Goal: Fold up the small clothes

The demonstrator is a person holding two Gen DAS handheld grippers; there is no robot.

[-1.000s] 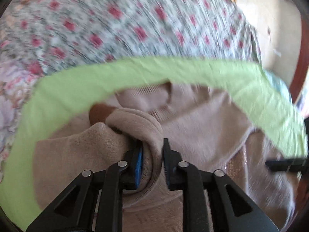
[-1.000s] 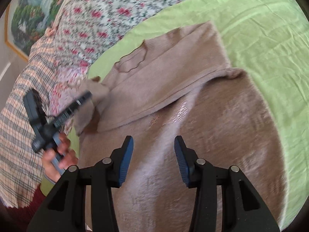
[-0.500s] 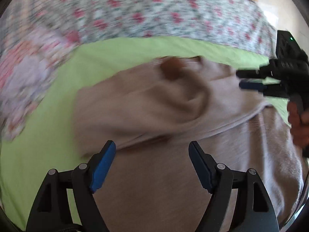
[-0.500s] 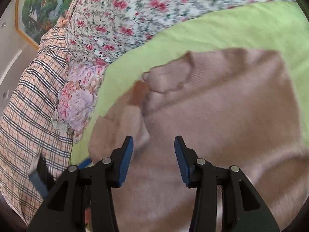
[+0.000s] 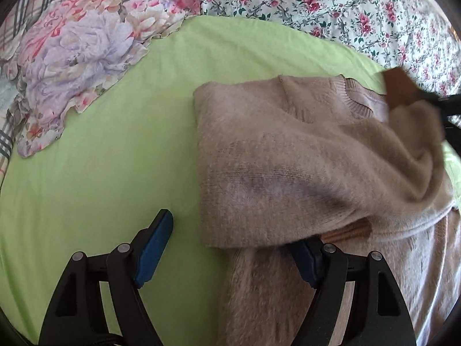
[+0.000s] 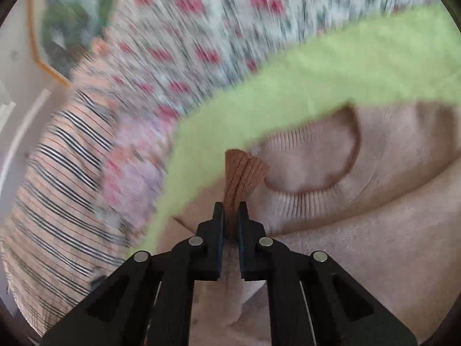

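A beige knit sweater (image 5: 288, 173) lies on the green sheet (image 5: 115, 144) with one sleeve folded across its chest. My left gripper (image 5: 230, 250) stands open at the folded sleeve's lower edge; its right finger (image 5: 305, 259) is tucked partly under that edge and its left finger rests over bare sheet. In the right wrist view my right gripper (image 6: 230, 216) has its jaws closing on the brown ribbed cuff (image 6: 245, 173), pads pressing it, just left of the sweater's neckline (image 6: 311, 167). The left wrist view shows that gripper (image 5: 432, 98) at the far right edge, lifting the cuff (image 5: 400, 86).
A ruffled floral pillow (image 5: 80, 57) lies at the sheet's upper left. A flowered quilt (image 5: 345, 0) runs along the back. Plaid fabric (image 6: 57, 187) lies at the left in the blurred right wrist view, with a framed picture (image 6: 57, 28) on the wall beyond.
My left gripper let go of the sleeve fold, opened wide and drew back to the left. My right gripper swung over to the brown cuff and closed on it.
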